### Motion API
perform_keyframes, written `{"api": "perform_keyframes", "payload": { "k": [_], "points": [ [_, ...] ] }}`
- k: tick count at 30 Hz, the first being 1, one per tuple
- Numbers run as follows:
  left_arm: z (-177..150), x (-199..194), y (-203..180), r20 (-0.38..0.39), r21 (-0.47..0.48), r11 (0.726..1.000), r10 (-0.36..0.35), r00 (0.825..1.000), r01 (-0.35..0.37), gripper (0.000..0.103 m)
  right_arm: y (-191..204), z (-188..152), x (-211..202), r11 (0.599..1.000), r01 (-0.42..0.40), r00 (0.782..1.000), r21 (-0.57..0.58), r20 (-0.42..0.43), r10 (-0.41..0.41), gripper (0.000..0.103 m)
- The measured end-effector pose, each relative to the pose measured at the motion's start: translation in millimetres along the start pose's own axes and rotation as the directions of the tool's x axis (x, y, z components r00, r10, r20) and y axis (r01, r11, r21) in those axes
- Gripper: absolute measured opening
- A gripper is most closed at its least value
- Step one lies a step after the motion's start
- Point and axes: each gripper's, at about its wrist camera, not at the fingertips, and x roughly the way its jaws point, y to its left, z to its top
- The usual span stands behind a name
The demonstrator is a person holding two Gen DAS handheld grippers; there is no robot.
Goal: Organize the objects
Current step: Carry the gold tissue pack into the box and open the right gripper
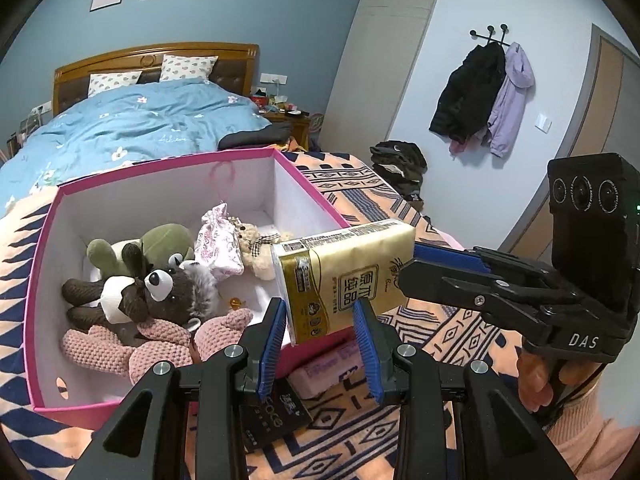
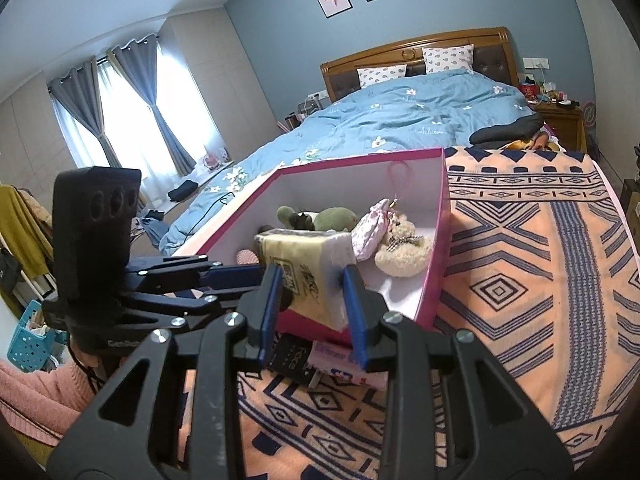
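A yellow tissue pack (image 1: 344,280) hangs over the near right corner of the pink box (image 1: 160,162), held from two sides. My left gripper (image 1: 322,336) is shut on its lower end, and my right gripper (image 1: 408,264) comes in from the right, shut on its other end. In the right wrist view the tissue pack (image 2: 300,268) sits between the right gripper's (image 2: 312,312) blue pads, with the left gripper (image 2: 252,272) reaching in from the left. The pink box (image 2: 360,158) holds a brown plush (image 1: 168,288), a green plush (image 1: 160,244), a pink knitted toy (image 1: 160,344), a small beige bear (image 1: 256,248) and a pink pouch (image 1: 220,240).
A black packet (image 1: 272,424) and a pink packet (image 1: 328,368) lie on the orange patterned blanket (image 2: 520,260) just in front of the box. Behind it spreads a blue duvet (image 1: 140,120). Coats (image 1: 480,92) hang on the right wall. A blue basket (image 2: 28,332) stands at the left.
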Motion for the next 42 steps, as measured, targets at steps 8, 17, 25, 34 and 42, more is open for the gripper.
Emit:
{"api": "perform_keyframes", "payload": {
  "k": [8, 17, 25, 34, 42],
  "points": [
    [6.3, 7.8, 5.3, -0.002, -0.015, 1.0, 0.01, 1.0, -0.01, 0.035, -4.2, 6.7, 6.7, 1.0, 0.0, 1.0, 0.006, -0.002, 0.0, 0.034],
    [12.8, 22.0, 9.5, -0.039, -0.016, 1.0, 0.024, 0.999, -0.024, 0.035, -13.4, 10.3, 16.8, 1.0, 0.011, 1.0, 0.027, -0.02, -0.011, 0.034],
    [16.7, 39.6, 21.0, -0.091, -0.05, 0.999, 0.01, 0.996, -0.014, 0.035, -22.7, 12.8, 30.9, 0.998, 0.043, 0.998, 0.052, -0.058, -0.04, 0.035],
    [20.6, 59.2, 31.3, -0.151, -0.094, 0.996, -0.024, 0.988, 0.009, 0.035, -26.5, 14.9, 42.7, 0.995, 0.085, 0.992, 0.048, -0.096, -0.08, 0.035],
    [22.4, 58.7, 30.1, -0.127, -0.086, 0.996, -0.002, 0.992, -0.009, 0.035, -20.5, 16.4, 44.5, 0.994, 0.104, 0.991, 0.023, -0.081, -0.102, 0.035]
  ]
}}
